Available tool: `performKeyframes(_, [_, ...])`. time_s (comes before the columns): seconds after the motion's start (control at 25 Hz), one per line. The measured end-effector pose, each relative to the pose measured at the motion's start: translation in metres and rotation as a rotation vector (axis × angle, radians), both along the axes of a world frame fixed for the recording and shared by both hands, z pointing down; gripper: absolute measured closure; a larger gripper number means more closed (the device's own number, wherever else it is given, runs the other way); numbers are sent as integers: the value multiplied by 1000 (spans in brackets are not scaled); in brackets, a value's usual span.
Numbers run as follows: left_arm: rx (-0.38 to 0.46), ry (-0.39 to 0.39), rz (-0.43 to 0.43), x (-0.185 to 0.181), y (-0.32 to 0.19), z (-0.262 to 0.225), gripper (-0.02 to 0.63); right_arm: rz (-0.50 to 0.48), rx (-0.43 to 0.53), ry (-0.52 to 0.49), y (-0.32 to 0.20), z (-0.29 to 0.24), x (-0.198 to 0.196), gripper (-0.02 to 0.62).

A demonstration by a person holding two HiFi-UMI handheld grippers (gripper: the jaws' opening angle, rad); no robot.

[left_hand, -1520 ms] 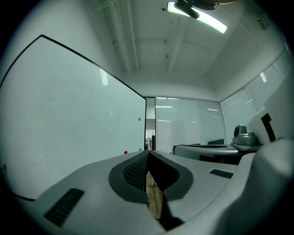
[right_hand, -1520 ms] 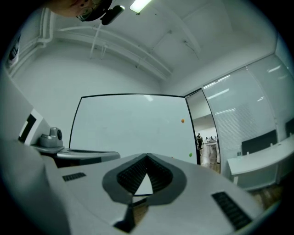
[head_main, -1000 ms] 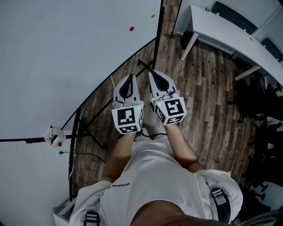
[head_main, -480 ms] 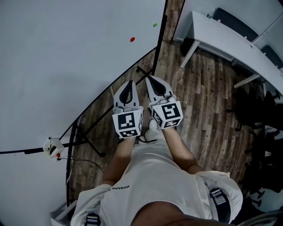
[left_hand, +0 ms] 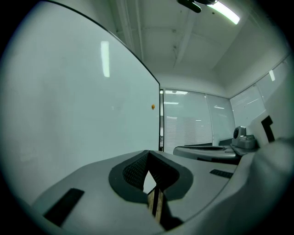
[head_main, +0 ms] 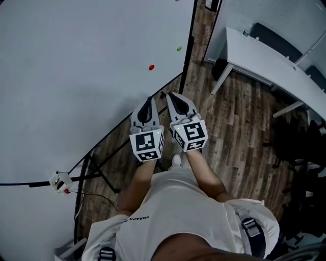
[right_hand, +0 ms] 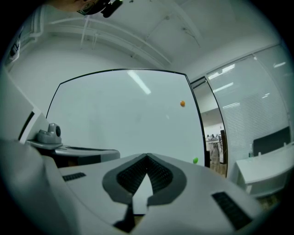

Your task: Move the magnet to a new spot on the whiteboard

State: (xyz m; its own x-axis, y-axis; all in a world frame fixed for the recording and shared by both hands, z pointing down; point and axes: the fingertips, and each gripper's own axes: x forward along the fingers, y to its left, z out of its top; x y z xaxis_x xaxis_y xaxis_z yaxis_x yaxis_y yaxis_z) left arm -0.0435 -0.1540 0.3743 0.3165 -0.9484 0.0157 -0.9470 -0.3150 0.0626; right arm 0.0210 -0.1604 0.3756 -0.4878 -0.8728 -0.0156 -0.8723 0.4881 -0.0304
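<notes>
None of the move is done, we judge: the red magnet (head_main: 151,67) and green magnet (head_main: 179,49) sit near the whiteboard's (head_main: 76,76) right edge, while our left gripper (head_main: 148,100) and right gripper (head_main: 170,95) hang well apart from them, jaws closed on nothing.

The light is even and cool, with a greenish cast in both gripper views. A ceiling strip light (left_hand: 227,11) glares in the left gripper view and leaves a pale streak on the whiteboard (left_hand: 69,114). Both gripper views bulge and blacken at the corners. The head view is sharp, and its floor (head_main: 239,127) is dim.
</notes>
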Motion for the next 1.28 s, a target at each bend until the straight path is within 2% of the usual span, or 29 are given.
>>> performKeyframes(0.48, [-2,-9,-94,11,-43,0,603,-75,-8,-12,-51,5,13,591])
performKeyframes(1.28, [-30,-17,-69,-15,-77,22,603,-60,-73,21,-103,46,-17,591])
